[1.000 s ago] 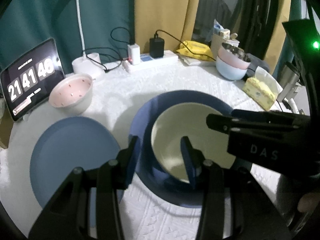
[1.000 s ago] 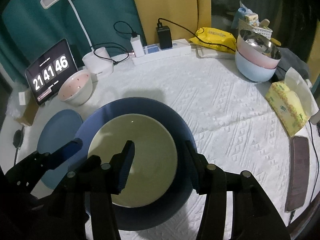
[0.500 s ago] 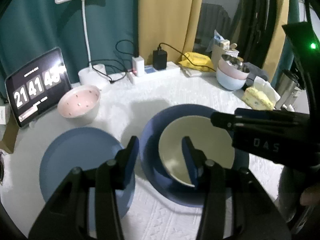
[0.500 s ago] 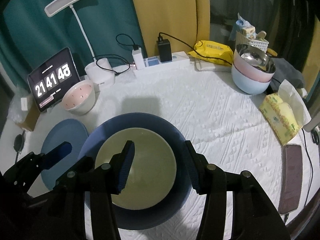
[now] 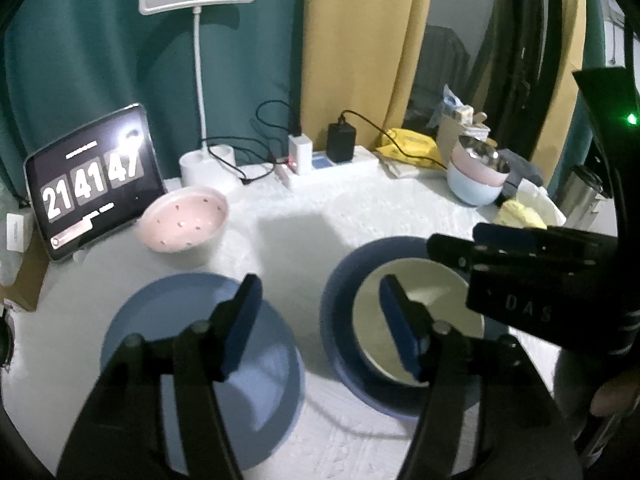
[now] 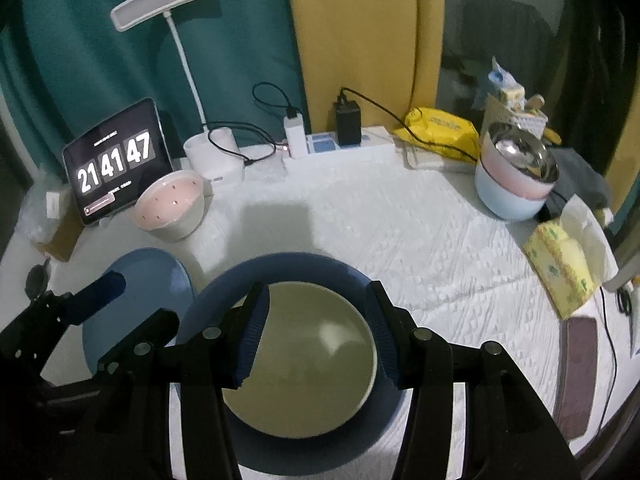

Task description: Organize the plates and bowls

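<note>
left tool (image 5: 320, 320) spread, just widened, empty | right tool (image 6: 316, 332) spread, empty | next: pinch light-blue plate (image 5: 192, 360) by its rim, stack squarely

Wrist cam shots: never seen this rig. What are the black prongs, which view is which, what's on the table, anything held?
No robot: a person carries a two-finger gripper in each hand, each with a fisheye camera looking along its fingers. The left gripper fills one view, the right gripper the other. Both are open and hold nothing; the left one's jaws have just been opening. On the white tablecloth: a cream plate resting in a dark blue plate, a lighter blue plate beside it, a pink speckled bowl, and stacked bowls at the back right.
</note>
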Motion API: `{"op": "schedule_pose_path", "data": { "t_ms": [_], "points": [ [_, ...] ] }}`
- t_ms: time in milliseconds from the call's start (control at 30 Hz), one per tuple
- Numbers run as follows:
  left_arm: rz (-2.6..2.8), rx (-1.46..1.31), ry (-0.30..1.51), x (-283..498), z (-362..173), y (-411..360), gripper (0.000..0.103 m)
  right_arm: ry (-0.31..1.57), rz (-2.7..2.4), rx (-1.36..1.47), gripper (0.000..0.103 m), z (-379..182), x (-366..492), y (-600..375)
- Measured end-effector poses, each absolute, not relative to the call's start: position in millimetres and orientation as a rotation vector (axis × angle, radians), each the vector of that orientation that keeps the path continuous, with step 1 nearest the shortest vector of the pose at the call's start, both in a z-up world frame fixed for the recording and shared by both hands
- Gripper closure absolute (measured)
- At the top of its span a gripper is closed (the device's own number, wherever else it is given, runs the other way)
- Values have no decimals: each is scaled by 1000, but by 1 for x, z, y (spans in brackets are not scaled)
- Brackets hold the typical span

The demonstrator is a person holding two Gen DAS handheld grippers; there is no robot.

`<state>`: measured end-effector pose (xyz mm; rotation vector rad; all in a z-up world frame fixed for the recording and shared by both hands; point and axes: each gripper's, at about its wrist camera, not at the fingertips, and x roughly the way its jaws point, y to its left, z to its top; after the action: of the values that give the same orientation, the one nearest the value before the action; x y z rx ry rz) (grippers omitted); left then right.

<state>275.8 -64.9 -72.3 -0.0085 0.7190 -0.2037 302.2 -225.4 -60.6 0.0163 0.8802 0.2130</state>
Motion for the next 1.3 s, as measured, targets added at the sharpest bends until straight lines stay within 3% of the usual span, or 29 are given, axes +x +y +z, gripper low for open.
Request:
{"op": "schedule_pose_path", "data": {
  "t_ms": [1300],
  "points": [
    [-72,-75,693,314,-74,36,40,907,299,-87,51,-65,349,-131]
  ]
}}
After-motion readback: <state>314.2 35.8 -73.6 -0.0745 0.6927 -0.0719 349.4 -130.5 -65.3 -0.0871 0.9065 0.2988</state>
